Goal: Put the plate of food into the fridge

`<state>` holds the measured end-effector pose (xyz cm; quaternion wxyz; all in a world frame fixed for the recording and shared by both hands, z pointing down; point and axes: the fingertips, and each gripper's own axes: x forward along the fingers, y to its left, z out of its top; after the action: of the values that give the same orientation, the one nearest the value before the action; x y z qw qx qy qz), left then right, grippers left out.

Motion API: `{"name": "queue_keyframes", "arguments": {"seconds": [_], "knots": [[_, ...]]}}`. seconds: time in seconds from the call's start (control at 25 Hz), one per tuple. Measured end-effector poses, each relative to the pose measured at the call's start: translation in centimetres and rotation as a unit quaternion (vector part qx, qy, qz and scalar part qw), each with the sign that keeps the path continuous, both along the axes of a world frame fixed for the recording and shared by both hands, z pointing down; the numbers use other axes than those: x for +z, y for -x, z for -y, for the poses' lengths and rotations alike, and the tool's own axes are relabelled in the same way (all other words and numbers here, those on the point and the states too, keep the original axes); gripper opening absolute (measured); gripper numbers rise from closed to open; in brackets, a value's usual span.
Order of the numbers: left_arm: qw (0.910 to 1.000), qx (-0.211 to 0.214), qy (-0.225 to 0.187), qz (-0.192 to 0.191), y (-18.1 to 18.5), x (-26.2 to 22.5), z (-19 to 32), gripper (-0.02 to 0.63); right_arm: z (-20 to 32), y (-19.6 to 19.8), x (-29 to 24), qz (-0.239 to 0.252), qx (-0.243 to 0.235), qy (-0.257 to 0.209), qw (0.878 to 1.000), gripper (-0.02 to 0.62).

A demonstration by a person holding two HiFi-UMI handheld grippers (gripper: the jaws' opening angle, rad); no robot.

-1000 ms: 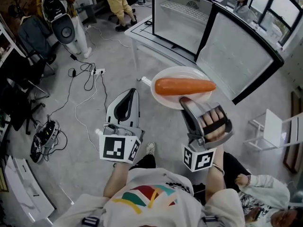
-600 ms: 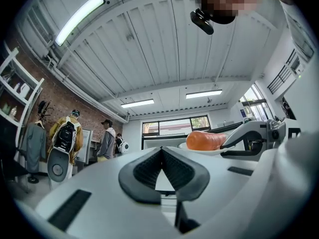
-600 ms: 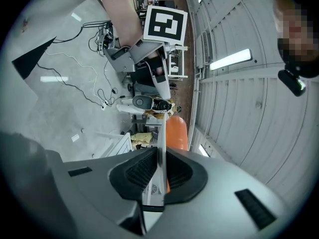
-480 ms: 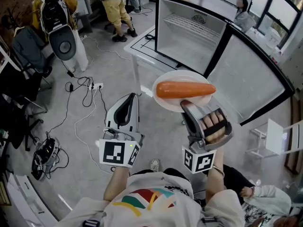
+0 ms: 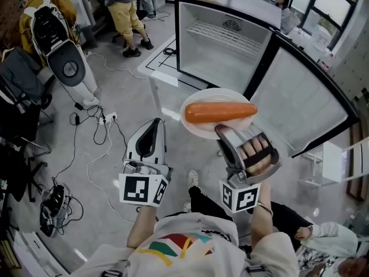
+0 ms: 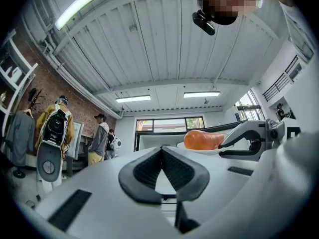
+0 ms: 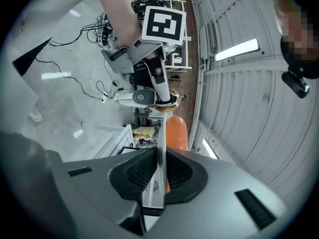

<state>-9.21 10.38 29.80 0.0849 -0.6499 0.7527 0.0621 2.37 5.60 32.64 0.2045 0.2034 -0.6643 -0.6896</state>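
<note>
A white plate (image 5: 203, 127) with a whole orange carrot (image 5: 220, 112) on it hangs level in the air. My right gripper (image 5: 222, 131) is shut on its near rim. In the right gripper view the plate (image 7: 160, 133) shows edge-on between the pads, with the carrot (image 7: 176, 132) beyond. The fridge (image 5: 222, 39) stands open ahead on a white table (image 5: 157, 59), its door (image 5: 300, 97) swung out to the right and its wire shelf bare. My left gripper (image 5: 155, 123) hovers left of the plate with its jaws together, holding nothing; its own view (image 6: 162, 151) shows the pads meeting at the tips.
People stand at the back left (image 5: 124, 4). A white floor machine (image 5: 63, 51) and cables (image 5: 104, 120) lie on the floor to the left. A white chair (image 5: 331, 160) is at the right, below the fridge door.
The fridge and its table have come nearer and shifted left in the head view. Both grippers and the plate keep the same pose relative to each other.
</note>
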Motion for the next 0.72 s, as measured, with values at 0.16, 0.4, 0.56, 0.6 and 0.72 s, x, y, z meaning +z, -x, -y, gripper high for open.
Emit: {"name": "queue_keyframes", "arguments": {"seconds": [0.16,0.4,0.56,0.6,0.72], "knots": [[1.0000,0.006,-0.004,0.004,1.0,0.0,2.5,0.006,2.6,1.3,0.4,-0.001,0.003,0.000,1.000,0.038],[0.9998,0.008,-0.007,0.015,3.2,-0.5,6.9,0.006,7.6,3.9,-0.1,0.005,0.001,-0.009,1.000,0.038],[0.9997,0.010,-0.013,0.021,5.2,-0.8,10.2,0.006,10.7,6.2,-0.4,0.011,-0.001,-0.012,1.000,0.038],[0.9996,0.012,-0.013,0.022,5.7,-0.9,11.2,0.006,11.5,6.7,-0.4,0.011,-0.002,-0.012,1.000,0.038],[0.9995,0.014,-0.016,0.024,7.0,-1.0,13.9,0.006,14.2,8.1,-0.4,0.010,0.000,-0.012,1.000,0.038]]}}
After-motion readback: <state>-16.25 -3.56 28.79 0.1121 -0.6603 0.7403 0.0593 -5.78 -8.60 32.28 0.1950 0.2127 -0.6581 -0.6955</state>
